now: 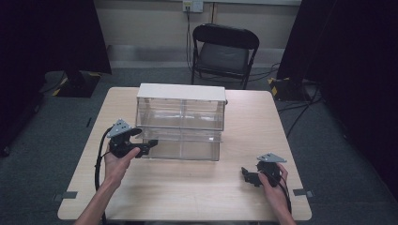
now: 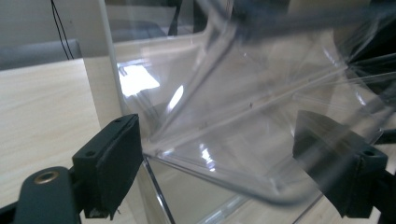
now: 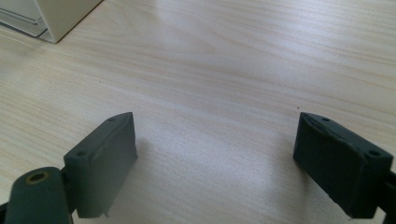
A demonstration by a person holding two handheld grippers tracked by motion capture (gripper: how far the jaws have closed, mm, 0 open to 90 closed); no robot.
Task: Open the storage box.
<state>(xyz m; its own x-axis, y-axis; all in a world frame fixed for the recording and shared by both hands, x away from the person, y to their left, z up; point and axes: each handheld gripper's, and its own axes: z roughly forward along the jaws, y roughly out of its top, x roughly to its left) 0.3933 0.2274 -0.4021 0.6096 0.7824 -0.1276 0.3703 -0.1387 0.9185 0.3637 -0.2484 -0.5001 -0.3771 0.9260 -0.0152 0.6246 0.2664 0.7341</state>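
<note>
While both grippers' jaws gape, the pale wood table [image 1: 187, 187] fronts a black chair [image 1: 224, 51].

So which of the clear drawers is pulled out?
The lower drawer: its front stands forward of the cabinet, toward the person, at the left gripper. The upper drawers sit flush inside the frame.

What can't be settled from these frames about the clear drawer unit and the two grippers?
- Drawer unit, high view: too small and see-through to tell how far the lower drawer is out, or if anything lies inside.
- Left gripper, left gripper view: reflections and clear walls hide whether the fingers touch the drawer; one sits behind plastic.
- Right gripper, right gripper view: the unit's corner is cut off by the frame edge.
</note>
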